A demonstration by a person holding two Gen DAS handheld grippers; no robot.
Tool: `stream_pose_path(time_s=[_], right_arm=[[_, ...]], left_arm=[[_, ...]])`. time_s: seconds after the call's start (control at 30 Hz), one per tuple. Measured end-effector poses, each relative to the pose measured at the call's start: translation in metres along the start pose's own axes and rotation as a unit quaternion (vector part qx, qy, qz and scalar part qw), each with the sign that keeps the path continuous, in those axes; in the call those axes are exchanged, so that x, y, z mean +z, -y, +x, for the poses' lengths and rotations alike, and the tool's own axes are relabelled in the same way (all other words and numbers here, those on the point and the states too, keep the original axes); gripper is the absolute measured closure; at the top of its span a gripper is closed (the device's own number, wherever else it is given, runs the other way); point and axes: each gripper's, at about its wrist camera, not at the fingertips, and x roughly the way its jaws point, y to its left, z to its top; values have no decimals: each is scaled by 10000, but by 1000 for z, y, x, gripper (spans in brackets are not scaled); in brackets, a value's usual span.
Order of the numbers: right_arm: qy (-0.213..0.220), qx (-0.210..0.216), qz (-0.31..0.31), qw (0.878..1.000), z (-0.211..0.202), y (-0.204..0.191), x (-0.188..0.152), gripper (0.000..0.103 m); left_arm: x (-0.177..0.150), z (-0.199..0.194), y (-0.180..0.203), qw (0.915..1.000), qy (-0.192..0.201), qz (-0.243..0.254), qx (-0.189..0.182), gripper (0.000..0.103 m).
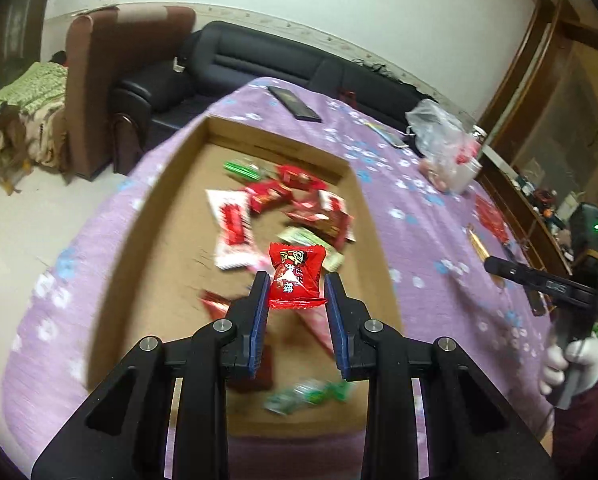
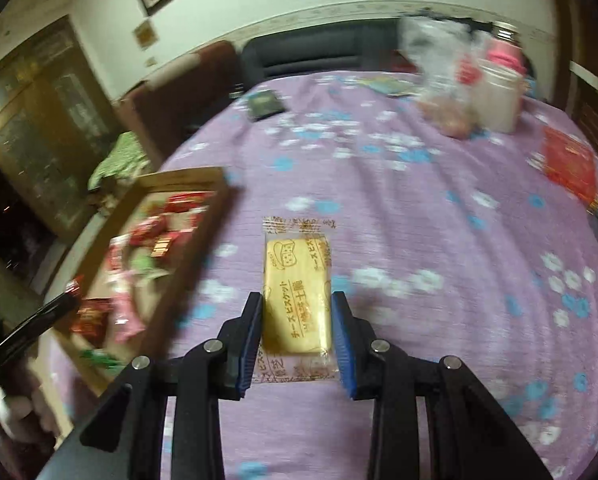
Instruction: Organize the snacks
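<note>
My left gripper (image 1: 297, 286) is shut on a red candy packet (image 1: 297, 276) and holds it above the cardboard tray (image 1: 171, 216). Several red, white and green snack packets (image 1: 283, 208) lie in the tray. My right gripper (image 2: 297, 308) is shut on a yellow biscuit packet (image 2: 298, 300) and holds it above the purple flowered tablecloth (image 2: 419, 208), to the right of the tray (image 2: 195, 256). The right gripper also shows at the right edge of the left wrist view (image 1: 495, 266), held by a white-gloved hand (image 1: 571, 364).
A black phone (image 1: 295, 104) lies beyond the tray. A clear plastic bag (image 1: 439, 132) and a jar (image 2: 499, 96) stand at the table's far right. A red packet (image 2: 571, 164) lies near the right edge. A dark sofa (image 1: 259, 64) stands behind the table.
</note>
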Motion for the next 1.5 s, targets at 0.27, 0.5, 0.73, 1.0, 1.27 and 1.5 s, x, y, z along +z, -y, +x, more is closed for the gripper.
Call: stream_pose_path(time_s=[0.27, 0.5, 0.73, 1.0, 1.27, 1.5], right_arm=[[-386, 843, -606, 9938, 32, -95, 7, 67], [-733, 817, -1013, 9888, 73, -141, 0, 67], [-838, 630, -1090, 9885, 91, -148, -11, 63], [-516, 699, -1001, 9912, 70, -140, -13, 57], [206, 660, -673, 9953, 27, -108, -28, 46], [486, 570, -264, 9968, 4, -78, -52, 43]], left_arm=[[44, 33, -30, 9990, -345, -1, 298, 76], [65, 70, -56, 9969, -569, -245, 494, 72], [64, 62, -64, 9968, -586, -512, 174, 46], [56, 23, -42, 9987, -141, -418, 274, 46], [24, -10, 12, 9951, 421, 70, 890, 44], [-4, -15, 48, 9876, 655, 152, 1416, 38]])
